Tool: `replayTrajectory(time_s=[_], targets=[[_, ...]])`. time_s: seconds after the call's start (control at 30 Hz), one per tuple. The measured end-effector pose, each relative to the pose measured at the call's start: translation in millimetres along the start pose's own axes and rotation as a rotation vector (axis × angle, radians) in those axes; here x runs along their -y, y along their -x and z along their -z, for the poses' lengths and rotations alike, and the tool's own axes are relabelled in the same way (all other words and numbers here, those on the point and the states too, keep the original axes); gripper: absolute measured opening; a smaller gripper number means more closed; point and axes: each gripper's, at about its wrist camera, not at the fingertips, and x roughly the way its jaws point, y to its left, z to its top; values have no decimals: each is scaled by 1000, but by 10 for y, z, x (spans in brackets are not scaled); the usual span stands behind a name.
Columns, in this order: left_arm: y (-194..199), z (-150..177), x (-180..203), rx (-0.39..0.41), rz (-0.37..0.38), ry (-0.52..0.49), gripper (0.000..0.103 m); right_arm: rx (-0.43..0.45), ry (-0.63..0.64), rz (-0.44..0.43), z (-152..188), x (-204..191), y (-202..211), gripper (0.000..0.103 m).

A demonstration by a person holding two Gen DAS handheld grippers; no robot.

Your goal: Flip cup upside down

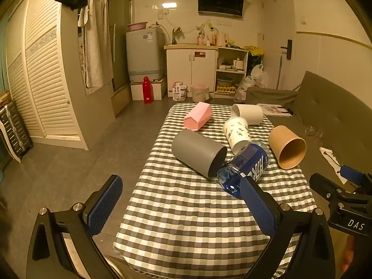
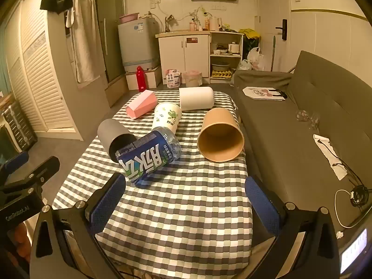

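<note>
Several cups lie on their sides on a checkered table: a grey cup, a pink faceted cup, a white cup, a printed paper cup and a brown paper cup. A blue-labelled plastic bottle lies between the grey and printed cups. My left gripper is open and empty above the table's near left part. My right gripper is open and empty above the near part.
A grey sofa stands right of the table, with a paper, glasses and a cable on it. Bare floor lies left of the table. Cabinets, a washer and a red bottle stand at the far wall.
</note>
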Motion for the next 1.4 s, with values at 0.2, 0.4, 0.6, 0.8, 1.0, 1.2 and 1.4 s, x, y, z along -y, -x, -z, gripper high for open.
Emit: replayTrajectory(time_s=[0.2,0.4,0.6,0.8,1.0,1.2,1.4], targets=[[-8,3,8,1,6,0,103,-8,-1,5,11,8,-3,103],[61,-53,-40,7,12,-6,103,-7,-14,14,14,-31,22,103],[75,-42,-48,16,13,1,103,-2,-11,8,-5,8,32,103],[124,-65,-34,24,10,-1,103,0,-12,5,2,5,36,103],[118,-58,-30,26,11,-1,103,-3,-7,2,-5,-18,38,103],[128,-61,-25,27,12,-4,103,-4,-7,0,-8,-17,35,103],[125,-58,-11,28,12,-5,103,-4,-7,0,-6,-19,36,103]])
